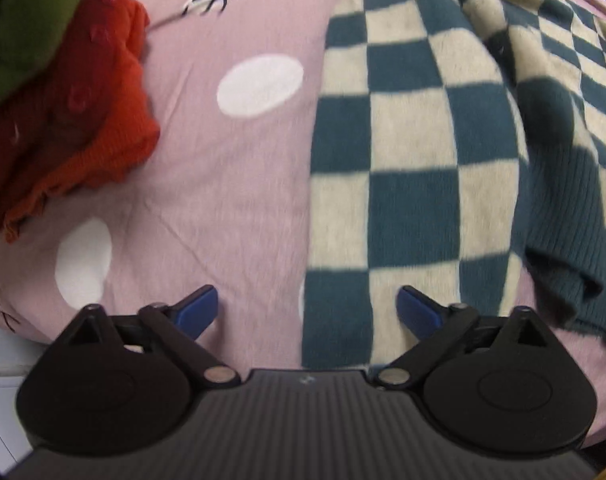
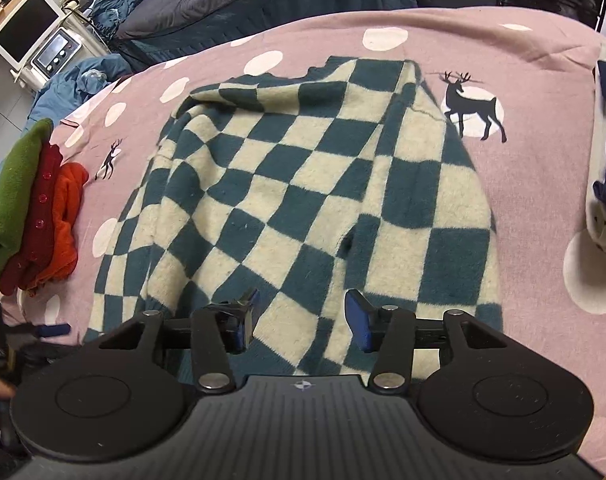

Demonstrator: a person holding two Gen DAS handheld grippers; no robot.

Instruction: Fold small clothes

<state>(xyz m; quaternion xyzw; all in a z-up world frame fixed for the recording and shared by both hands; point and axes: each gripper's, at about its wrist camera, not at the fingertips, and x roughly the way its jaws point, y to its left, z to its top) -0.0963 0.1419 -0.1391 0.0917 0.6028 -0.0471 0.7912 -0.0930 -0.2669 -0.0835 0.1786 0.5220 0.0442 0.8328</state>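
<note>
A fuzzy knitted garment in teal-and-cream checks (image 2: 303,184) is laid out in the middle of a pink bedsheet printed with white dots and deer (image 2: 523,60), one part already turned over itself, presumably so the remaining edges can be reached. The right gripper (image 2: 301,322) is held spread and empty above the near hem, while the left gripper (image 1: 307,312), also spread, is poised over the garment's side edge; contact cannot be judged there through blur. A stack of green, dark red and orange clothes (image 2: 31,204) is kept aside at the sheet's edge, likely to leave the folding area free.
</note>
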